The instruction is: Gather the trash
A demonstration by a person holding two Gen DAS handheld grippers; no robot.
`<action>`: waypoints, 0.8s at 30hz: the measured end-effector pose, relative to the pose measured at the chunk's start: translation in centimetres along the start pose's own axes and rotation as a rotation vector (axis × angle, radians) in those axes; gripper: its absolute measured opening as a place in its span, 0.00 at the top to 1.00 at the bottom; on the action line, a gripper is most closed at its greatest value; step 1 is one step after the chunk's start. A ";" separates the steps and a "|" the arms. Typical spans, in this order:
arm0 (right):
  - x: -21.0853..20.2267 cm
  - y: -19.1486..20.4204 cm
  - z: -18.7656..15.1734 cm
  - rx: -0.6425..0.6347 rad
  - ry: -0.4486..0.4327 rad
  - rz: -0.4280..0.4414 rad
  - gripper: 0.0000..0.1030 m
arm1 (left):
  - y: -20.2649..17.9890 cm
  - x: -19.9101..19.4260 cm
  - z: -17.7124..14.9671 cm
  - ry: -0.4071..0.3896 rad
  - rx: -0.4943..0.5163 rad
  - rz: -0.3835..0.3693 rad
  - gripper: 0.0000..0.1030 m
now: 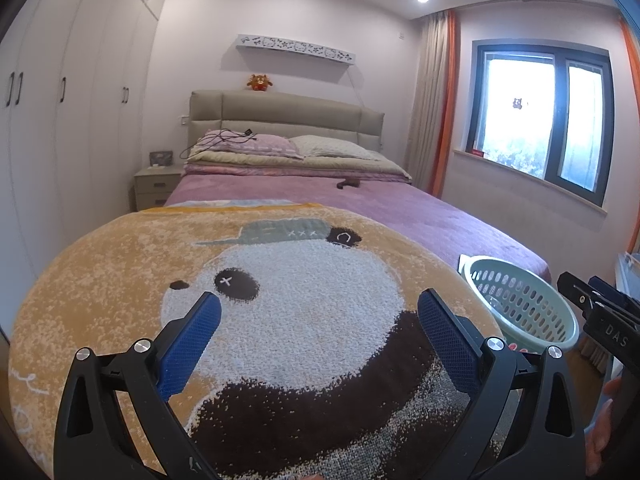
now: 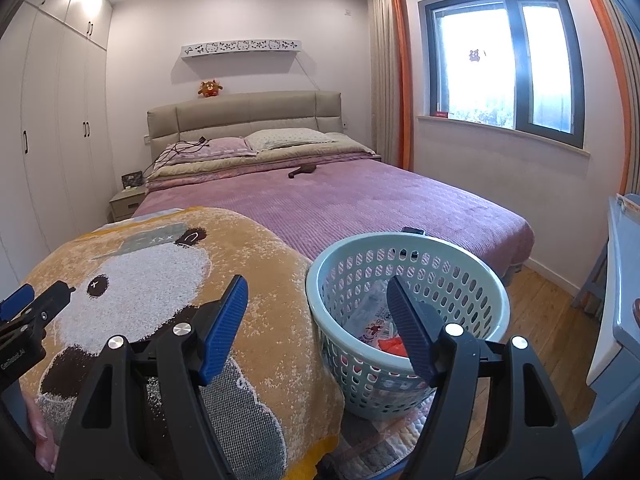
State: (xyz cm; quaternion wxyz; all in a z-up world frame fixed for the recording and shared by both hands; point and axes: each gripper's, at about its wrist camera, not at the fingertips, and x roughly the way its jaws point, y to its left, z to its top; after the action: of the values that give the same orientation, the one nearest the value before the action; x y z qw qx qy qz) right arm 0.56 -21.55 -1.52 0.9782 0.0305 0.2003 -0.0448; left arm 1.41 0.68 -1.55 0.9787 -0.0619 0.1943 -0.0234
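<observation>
A pale green slotted basket (image 2: 472, 264) stands at the foot of the bed, beside an orange bear blanket (image 2: 168, 264). Trash wrappers (image 2: 376, 328) lie inside it, one red. My right gripper (image 2: 318, 328) is open and empty, held above the basket's near left rim. My left gripper (image 1: 318, 340) is open and empty over the bear blanket (image 1: 280, 280). The basket (image 1: 520, 300) shows at the right in the left wrist view, with the right gripper's body beyond it. A dark brown object (image 2: 302, 170) lies on the purple bedspread far up the bed.
The purple bed (image 2: 360, 200) fills the middle, with pillows and a black cable (image 2: 180, 148) at the headboard. White wardrobes (image 1: 60, 120) line the left wall. A nightstand (image 1: 154, 188) stands beside the bed. A window (image 2: 504, 60) and wood floor (image 2: 552, 308) are on the right, with a blue-grey furniture edge (image 2: 616, 280).
</observation>
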 end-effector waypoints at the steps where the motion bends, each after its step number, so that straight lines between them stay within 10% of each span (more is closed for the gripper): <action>1: 0.2 0.0 0.0 0.001 0.002 0.002 0.34 | -0.1 0.0 0.0 0.001 0.003 0.007 0.07; 24: 1.7 0.9 1.3 -0.003 0.018 0.005 0.34 | -0.3 -0.6 1.6 0.003 0.049 0.054 0.07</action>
State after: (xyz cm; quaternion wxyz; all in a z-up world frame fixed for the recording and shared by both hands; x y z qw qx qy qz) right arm 2.73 -20.89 -1.02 0.9765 0.0298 0.2093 -0.0416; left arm 1.44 0.59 0.21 0.9799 -0.0328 0.1967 -0.0016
